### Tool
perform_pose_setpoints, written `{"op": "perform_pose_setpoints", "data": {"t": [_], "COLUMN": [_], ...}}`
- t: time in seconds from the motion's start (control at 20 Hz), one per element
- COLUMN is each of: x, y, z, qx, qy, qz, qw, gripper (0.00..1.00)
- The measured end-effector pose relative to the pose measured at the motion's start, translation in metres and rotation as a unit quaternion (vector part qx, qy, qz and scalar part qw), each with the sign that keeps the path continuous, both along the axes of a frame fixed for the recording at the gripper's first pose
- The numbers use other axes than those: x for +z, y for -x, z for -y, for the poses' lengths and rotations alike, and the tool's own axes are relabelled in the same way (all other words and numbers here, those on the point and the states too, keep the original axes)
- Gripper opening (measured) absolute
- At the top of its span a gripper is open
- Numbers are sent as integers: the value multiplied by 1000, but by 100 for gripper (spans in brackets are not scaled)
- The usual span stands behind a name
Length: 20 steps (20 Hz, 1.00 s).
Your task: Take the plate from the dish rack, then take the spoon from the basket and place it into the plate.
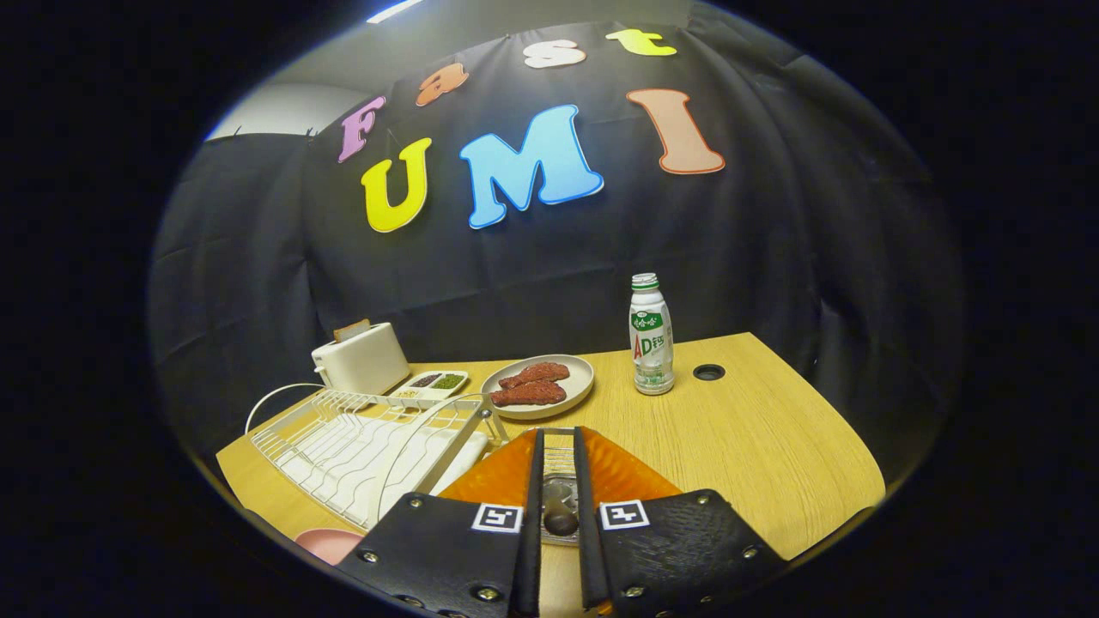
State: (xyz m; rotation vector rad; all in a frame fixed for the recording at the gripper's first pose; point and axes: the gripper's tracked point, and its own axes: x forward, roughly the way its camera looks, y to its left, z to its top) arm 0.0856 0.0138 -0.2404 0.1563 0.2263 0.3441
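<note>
My gripper (558, 446) hangs just over an orange plate (631, 481) that lies flat on the wooden table beside the dish rack. The two black fingers (534, 481) stand close together with a narrow gap. A metal spoon (559, 506) fills that gap, its shiny part pointing forward over the plate, and both fingers press on its sides. The white wire dish rack (361, 446) stands left of the fingers with no plate in it. A pink rim (330, 542), partly hidden, peeks out at the near left below the rack.
Beyond the fingers a beige plate (579, 371) holds two pieces of meat. A white toaster (361, 356) and a small seasoning tray (434, 382) stand at the back left. A white bottle (651, 335) stands at the back right, next to a cable hole (708, 372).
</note>
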Motion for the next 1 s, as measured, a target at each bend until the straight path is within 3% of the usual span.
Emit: {"op": "perform_pose_setpoints", "data": {"t": [0.45, 0.5, 0.65, 1.0], "x": [-21, -22, -16, 7], "y": [-7, -7, -11, -8], "z": [0, 1, 4, 0], "qx": [-17, -18, -36, -27], "qy": [-15, -16, -21, -10], "qz": [-20, -24, -45, -53], "qw": [1000, 999, 998, 998], "gripper": [18, 14, 11, 11]}}
